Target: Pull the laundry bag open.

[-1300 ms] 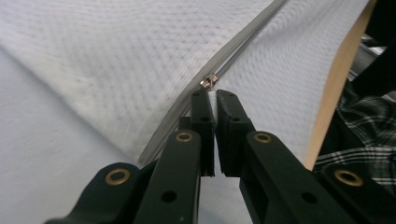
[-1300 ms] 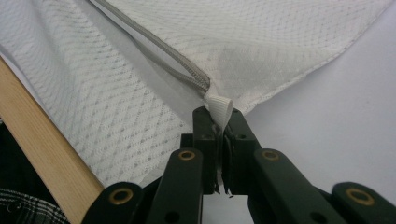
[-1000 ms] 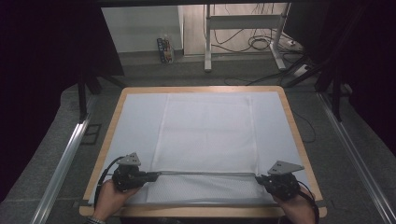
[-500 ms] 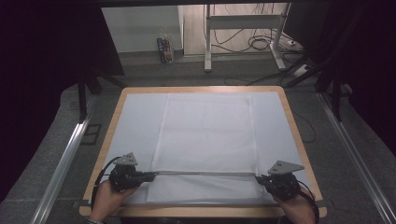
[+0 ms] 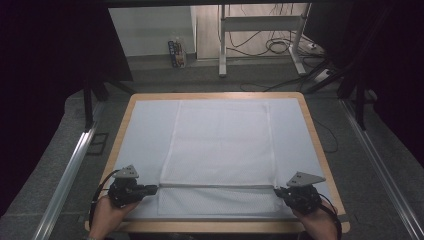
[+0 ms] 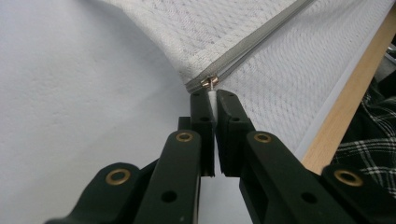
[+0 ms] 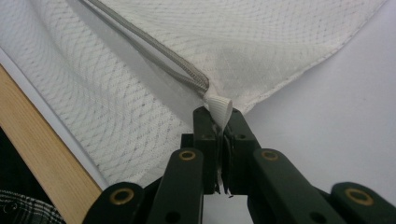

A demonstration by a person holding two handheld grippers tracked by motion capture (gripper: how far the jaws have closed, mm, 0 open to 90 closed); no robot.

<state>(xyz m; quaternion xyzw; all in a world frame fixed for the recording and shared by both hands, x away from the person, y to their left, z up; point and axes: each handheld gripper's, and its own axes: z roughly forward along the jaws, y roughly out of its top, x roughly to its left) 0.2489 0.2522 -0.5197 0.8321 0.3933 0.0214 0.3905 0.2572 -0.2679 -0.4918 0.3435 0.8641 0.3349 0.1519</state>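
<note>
With the zipper (image 5: 216, 186) running across the near part of the mesh bag (image 5: 220, 145), the job in hand looks like working that zipper, and the pictures catch it at one end of its travel. The bag lies flat on the white sheet that covers the table (image 5: 320, 150), and the zipper is the landmark for everything else.

At the zipper's left end, the left tool (image 6: 212, 100) has its jaws pressed together on the white pull tab hanging from the brass slider (image 6: 209, 82); the tab shows between the tips in the left gripper view. At the zipper's right end, the right tool (image 7: 219, 119) pinches the small white fabric tab (image 7: 219, 108) sewn where the zipper stops, holding the bag taut against the pull.

Seen from the left gripper, the zipper teeth beyond the slider look meshed into one grey line, and seen from the right gripper the two sides also lie together up to the end tab. I judge the zipper shut along its whole length, with the slider parked at the left end.

If closing was the aim, that part seems done, and what remains is letting go at both ends. If opening is the aim, nothing has started: the slider has the full length towards the right tool yet to cover.
</note>
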